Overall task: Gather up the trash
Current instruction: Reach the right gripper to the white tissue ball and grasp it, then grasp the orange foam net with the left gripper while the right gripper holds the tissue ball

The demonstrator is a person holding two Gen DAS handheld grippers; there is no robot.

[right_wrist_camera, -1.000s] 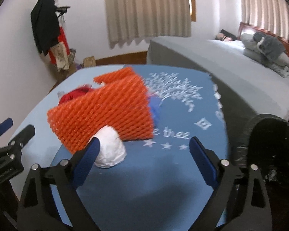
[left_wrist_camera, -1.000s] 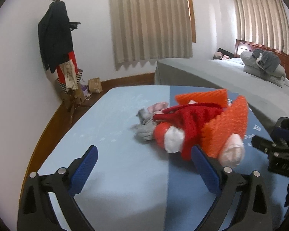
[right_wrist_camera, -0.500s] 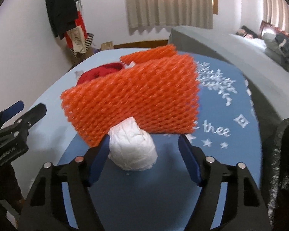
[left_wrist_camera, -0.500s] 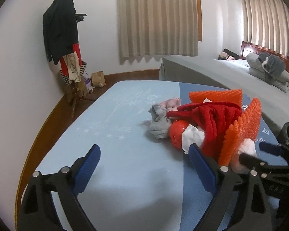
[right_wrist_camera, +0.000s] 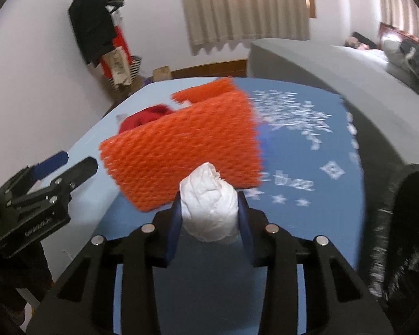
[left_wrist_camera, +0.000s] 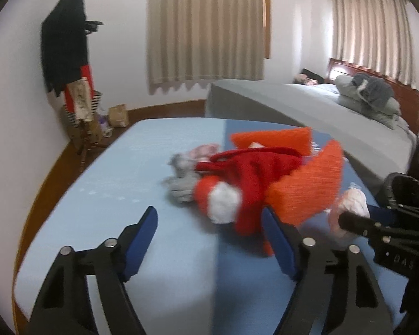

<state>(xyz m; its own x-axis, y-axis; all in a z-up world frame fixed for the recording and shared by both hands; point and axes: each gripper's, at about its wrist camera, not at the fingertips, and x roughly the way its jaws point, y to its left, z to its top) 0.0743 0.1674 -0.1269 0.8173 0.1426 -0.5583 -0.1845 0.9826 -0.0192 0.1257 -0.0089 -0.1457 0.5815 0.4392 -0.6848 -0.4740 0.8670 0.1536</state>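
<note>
The right gripper (right_wrist_camera: 209,217), wide a second ago, is closing on the white wad (right_wrist_camera: 208,206) at 6 o'clock of the orange mesh (right_wrist_camera: 181,150) on the bed (right_wrist_camera: 307,223); fingers (right_wrist_camera: 173,231) touch both sides. The left gripper (left_wrist_camera: 209,240), also narrowing, grasps nothing, so one trash pickup is nearly secured.

The crumpled paper ball (right_wrist_camera: 209,209) is white. The foam net (right_wrist_camera: 181,145) behind it is bright orange with a diamond mesh pattern. The cloth (left_wrist_camera: 251,176) beside it is deep red, next to a grey rag (left_wrist_camera: 181,187). The bed sheet (right_wrist_camera: 307,150) is half pale blue, half darker blue with white tree, stars and lettering. Each tool has a black frame and blue pads (left_wrist_camera: 142,231). The curtains (left_wrist_camera: 204,28) are beige, striped by their folds.
</note>
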